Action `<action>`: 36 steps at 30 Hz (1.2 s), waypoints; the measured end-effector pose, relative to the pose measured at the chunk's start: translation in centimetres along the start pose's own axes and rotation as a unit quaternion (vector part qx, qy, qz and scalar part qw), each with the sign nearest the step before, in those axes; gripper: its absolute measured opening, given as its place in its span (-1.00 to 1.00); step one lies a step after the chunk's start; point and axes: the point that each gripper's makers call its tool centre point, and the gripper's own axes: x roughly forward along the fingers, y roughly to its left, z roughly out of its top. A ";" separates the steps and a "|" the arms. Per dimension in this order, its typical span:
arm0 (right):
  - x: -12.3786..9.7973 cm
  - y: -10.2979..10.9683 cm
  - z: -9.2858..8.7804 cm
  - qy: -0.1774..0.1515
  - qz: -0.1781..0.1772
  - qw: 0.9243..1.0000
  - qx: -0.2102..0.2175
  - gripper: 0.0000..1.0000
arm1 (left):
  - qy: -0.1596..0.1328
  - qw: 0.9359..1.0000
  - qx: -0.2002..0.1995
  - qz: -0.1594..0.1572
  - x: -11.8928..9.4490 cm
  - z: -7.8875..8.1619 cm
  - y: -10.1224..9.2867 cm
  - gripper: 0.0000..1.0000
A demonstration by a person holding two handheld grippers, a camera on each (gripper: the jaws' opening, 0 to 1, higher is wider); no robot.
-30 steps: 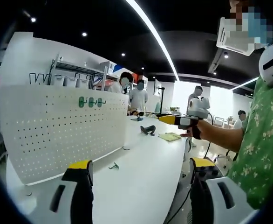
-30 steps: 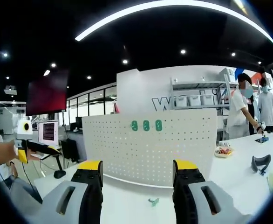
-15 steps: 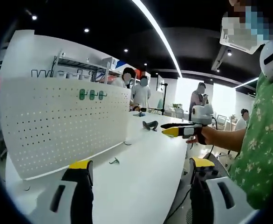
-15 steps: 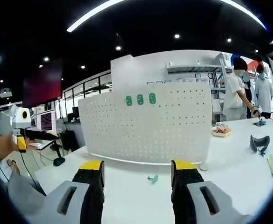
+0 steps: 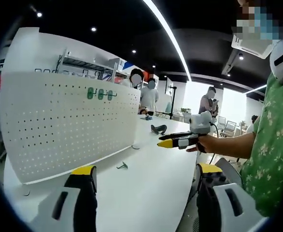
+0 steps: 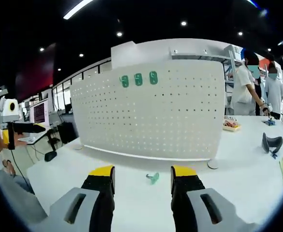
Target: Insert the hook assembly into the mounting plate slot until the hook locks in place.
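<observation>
A: Looking along the right gripper (image 6: 142,180), where does the hook (image 6: 152,178) lie?

B: Flat on the white worktop (image 6: 238,183), between the yellow-tipped fingers (image 6: 101,171) in the right gripper view and a little beyond them, touching neither. It is small and green. Its long axis runs roughly across that view; which end is the hooked one is too small to tell.

A: And the fingers on that side?

B: Spread wide, nothing between them.

A: The plate?

B: The white pegboard (image 6: 151,116) stands upright on the worktop behind the hook, well apart from it. Three green hooks (image 6: 138,79) sit in a row near its top edge.

A: What about the left gripper (image 5: 144,173)?

B: Its fingers are also wide apart and empty, low over the near end of the worktop (image 5: 151,183). In the left gripper view the hook (image 5: 122,166) lies just in front of the pegboard's (image 5: 59,125) lower edge, its length slanting away from the board. The right gripper (image 5: 166,143) comes in from the right, held in a hand (image 5: 199,144), its yellow tip over the worktop and pointing toward the pegboard.

A: Anything else on the worktop?

B: A dark curved object (image 6: 271,142) near the far right edge.
</observation>
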 end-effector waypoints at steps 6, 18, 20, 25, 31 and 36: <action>3.4 -0.6 -1.4 0.029 -0.003 0.999 -0.021 -0.16 | 0.002 1.000 -0.004 -0.002 0.2 -0.3 0.2 0.74; 8.7 -0.9 -3.6 0.076 -0.001 0.996 -0.042 -0.25 | 0.010 1.000 -0.010 0.003 0.3 -1.0 1.1 0.73; 9.3 -1.0 -4.0 0.083 -0.001 0.996 -0.045 -0.26 | 0.011 1.000 -0.012 0.003 0.4 -1.0 1.3 0.73; 10.7 -1.2 -5.3 0.103 -0.001 0.994 -0.042 -0.28 | 0.012 1.000 -0.012 0.002 0.7 -1.0 1.6 0.73; 12.0 -1.5 -7.3 0.131 -0.005 0.991 -0.024 -0.33 | 0.019 1.000 -0.009 0.000 1.2 -1.1 1.7 0.73; 13.0 -2.0 -8.5 0.150 -0.014 0.989 -0.010 -0.40 | 0.027 1.000 -0.009 -0.002 1.6 -1.4 2.0 0.72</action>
